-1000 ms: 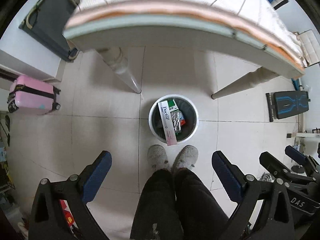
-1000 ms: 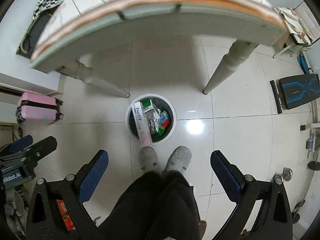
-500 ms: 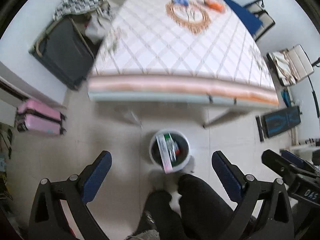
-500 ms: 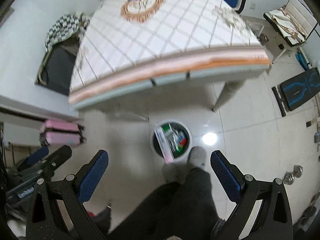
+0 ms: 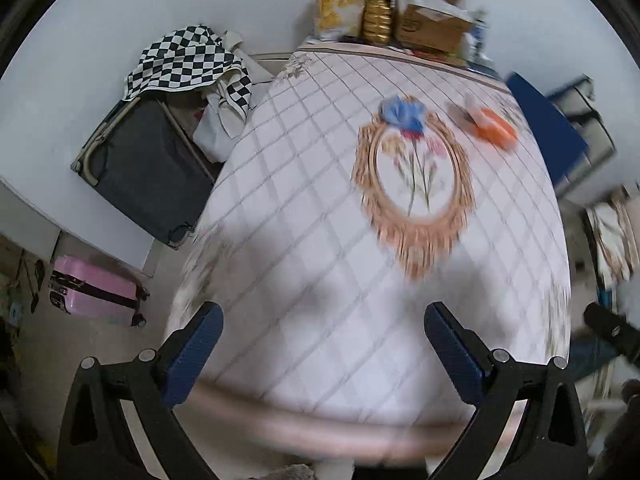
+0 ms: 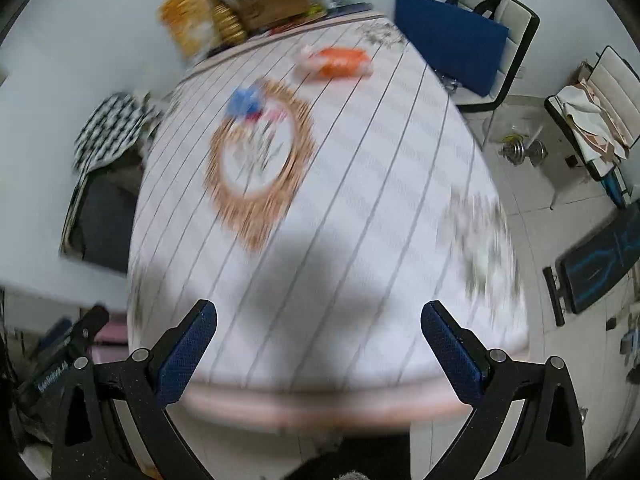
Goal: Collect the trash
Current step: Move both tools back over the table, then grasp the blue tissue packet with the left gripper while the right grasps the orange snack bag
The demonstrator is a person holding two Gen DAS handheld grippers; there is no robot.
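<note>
Currently both grippers hang over the near edge of the table (image 5: 304, 264), each with its jaws spread wide and nothing between them: left gripper (image 5: 322, 346), right gripper (image 6: 318, 344).

Beyond the fingers, the quilted tablecloth runs bare up to an oval printed medallion (image 5: 414, 196) near the centre. Two pieces of trash lie past it:

1. A crumpled blue wrapper (image 5: 402, 114) sits on the far rim of the medallion, straight ahead of the left gripper and ahead-left of the right gripper. It is bunched, with no clear long axis.
2. An orange packet (image 6: 340, 62) lies further back and to the right, apart from the blue wrapper. Its long axis runs roughly left to right across the table; motion blur hides which end leads.

Judged from both views, the right gripper is better placed for the orange packet, and the left for the blue wrapper. Boxes and bags (image 5: 384, 4) stand along the far edge, against the wall.
</note>
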